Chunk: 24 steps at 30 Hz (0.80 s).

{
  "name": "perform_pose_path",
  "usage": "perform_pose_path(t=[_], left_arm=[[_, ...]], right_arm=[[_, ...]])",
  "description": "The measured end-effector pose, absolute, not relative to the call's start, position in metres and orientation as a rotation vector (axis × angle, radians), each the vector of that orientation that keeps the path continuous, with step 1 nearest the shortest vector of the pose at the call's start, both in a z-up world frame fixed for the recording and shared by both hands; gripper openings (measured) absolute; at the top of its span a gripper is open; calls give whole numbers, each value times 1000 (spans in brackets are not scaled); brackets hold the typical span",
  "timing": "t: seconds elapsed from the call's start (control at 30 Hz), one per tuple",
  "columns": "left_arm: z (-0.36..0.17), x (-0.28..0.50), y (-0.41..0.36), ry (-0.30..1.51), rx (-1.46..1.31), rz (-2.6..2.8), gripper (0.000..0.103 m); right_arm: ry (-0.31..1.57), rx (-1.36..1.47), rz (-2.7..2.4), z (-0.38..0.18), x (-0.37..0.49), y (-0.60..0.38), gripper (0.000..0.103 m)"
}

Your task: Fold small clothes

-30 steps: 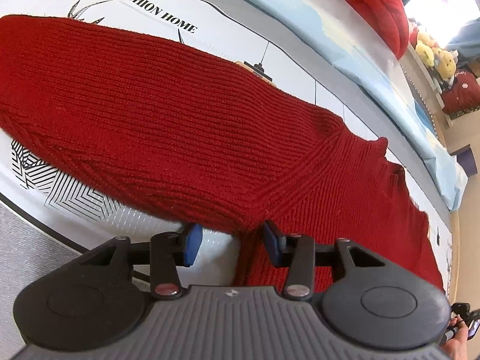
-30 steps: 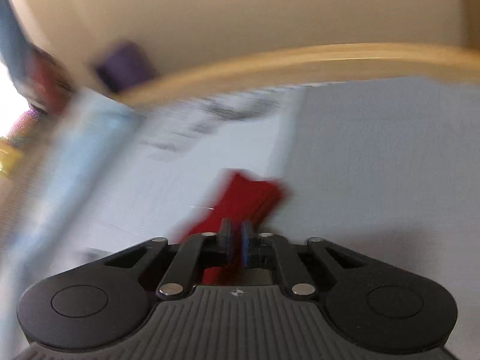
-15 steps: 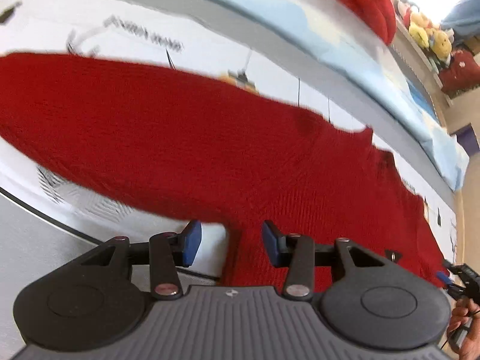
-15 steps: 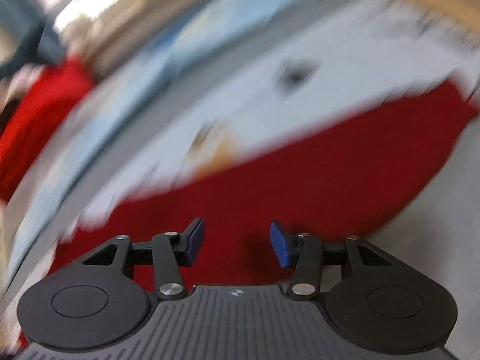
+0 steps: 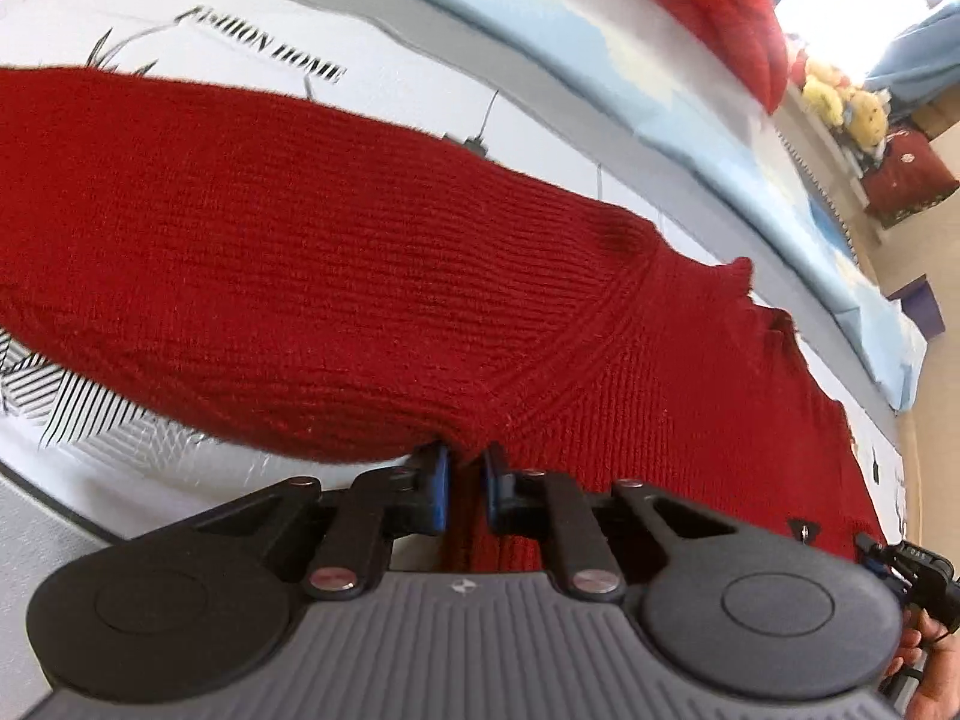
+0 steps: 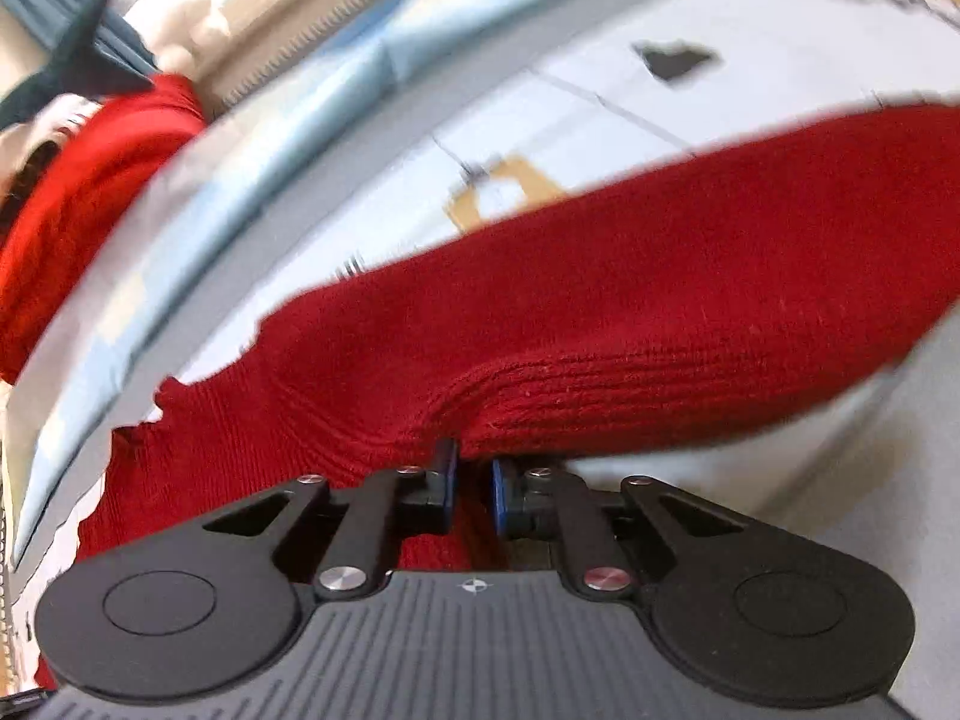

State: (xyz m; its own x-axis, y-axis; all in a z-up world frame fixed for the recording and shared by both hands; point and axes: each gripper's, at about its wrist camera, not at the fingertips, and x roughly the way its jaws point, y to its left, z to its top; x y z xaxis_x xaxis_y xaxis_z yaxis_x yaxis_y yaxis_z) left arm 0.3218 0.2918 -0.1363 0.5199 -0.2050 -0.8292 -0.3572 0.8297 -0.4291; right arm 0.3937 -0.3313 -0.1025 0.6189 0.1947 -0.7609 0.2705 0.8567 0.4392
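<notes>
Closed in on both sides within the last second. Left gripper [image 5: 462, 480], wide half a second before, pinched down narrow on the near edge of the red sweater [image 5: 360, 252], right at the underarm where sleeve met body. Right gripper [image 6: 474, 489], likewise spread wide half a second before, now clamped narrow on the near edge of the same sweater [image 6: 660, 276], cloth bunched up and ridged just beyond the blue pads [image 6: 447, 489]. Judged as both grasps secured, so a lift and fold toward the far side looked ready to begin. No fold visible yet; early in the job by the look of it.

Sweater spread flat across the bed [image 5: 150, 444], on the white printed sheet with the lettering [image 5: 270, 54] at far left. Sleeve stretched away to the left, collar [image 5: 744, 282] toward the far right.

Around it: a light blue quilt [image 5: 600, 42] banked along the far side, another red garment [image 5: 708, 6] heaped on top of it, yellow plush toys [image 5: 840, 102] on a shelf beyond. Nothing lying on the sweater itself. Only likely snag, as a guess: thick knit slipping from such narrow bites, or the long sleeve dragging behind. Right view blurred, so fine detail there not to be trusted.
</notes>
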Motion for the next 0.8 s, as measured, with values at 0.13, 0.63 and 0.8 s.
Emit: perform_pose_path(t=[0.13,0.63,0.8], left_arm=[[-125,314,289,1071,-629,130,17],[-78,145,208,1291,-288,55,25],[-73,84,214,1241,-347,134,27]], right_arm=[[992,526,-48,-104,388,-326,34],[1308,256,-21,-89,198,-341,44],[1308,263,-18,-85,136,-351,44]])
